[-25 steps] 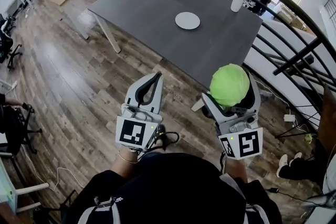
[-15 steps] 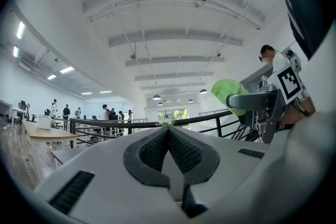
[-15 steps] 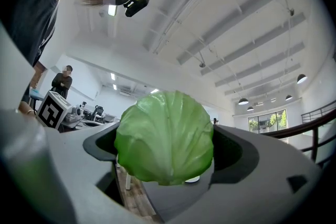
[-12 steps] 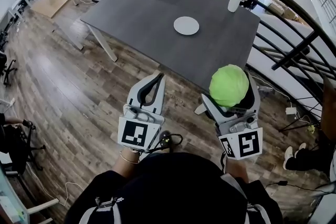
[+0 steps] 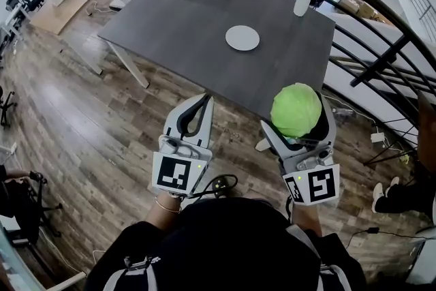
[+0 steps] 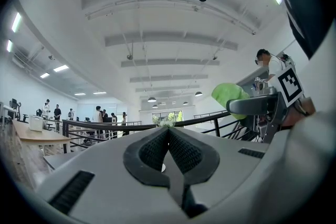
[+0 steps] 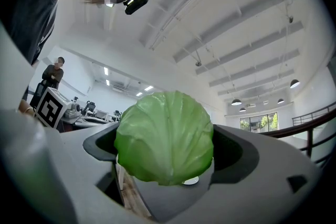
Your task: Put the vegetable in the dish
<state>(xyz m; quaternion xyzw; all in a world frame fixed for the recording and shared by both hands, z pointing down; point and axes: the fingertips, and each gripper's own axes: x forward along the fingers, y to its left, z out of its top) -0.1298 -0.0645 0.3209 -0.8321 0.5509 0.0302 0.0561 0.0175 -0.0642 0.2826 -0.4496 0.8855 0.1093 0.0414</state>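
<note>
A round green cabbage sits clamped between the jaws of my right gripper, held over the wooden floor just short of the table's near edge. In the right gripper view the cabbage fills the gap between the jaws. A small white dish lies on the dark grey table, well ahead of both grippers. My left gripper is shut with nothing in it, its tips pressed together, level with the right one.
A white vase with flowers stands at the table's far right corner. A black railing curves round the table's far and right sides. White table legs stand on the wooden floor. Desks and chairs stand at far left.
The table and dish have slid lower in the head view, so they are somewhat closer. Both grippers keep their pose, and the cabbage stays clamped.
</note>
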